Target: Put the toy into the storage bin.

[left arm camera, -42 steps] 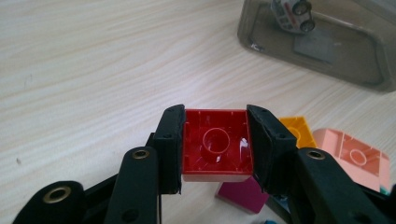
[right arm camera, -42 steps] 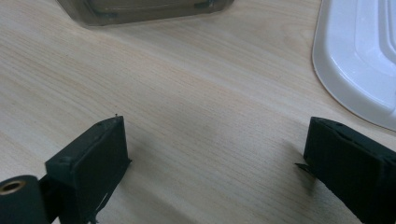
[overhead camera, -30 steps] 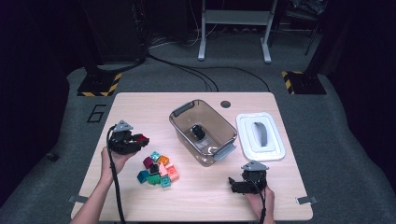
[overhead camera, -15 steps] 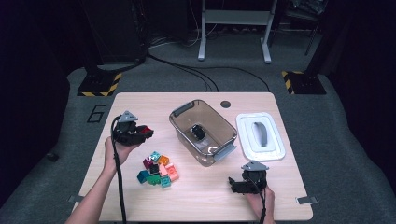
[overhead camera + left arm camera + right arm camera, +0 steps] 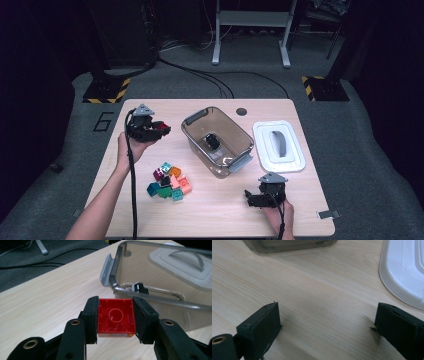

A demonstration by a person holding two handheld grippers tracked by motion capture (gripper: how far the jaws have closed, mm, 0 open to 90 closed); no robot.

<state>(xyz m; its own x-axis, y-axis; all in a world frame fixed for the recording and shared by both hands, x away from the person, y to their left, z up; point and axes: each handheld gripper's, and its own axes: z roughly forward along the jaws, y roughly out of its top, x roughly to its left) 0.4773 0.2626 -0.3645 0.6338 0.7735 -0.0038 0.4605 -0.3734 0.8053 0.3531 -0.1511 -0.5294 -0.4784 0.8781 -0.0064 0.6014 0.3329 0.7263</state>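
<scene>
Red brick sits clamped in left claw; right claw gapes wide.

Lab or test studio, not a home. Pale wooden table stands alone on grey carpet, dark surroundings. Yellow-and-black hazard-striped base plates sit far left and far right. Black cables trail across the floor. Grey metal stand at far centre. A "6" is marked on the carpet, left.

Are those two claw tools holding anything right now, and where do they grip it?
The left gripper clamps a red block by two opposite sides, hollow underside facing the camera. The right gripper is open, holding nothing.
</scene>
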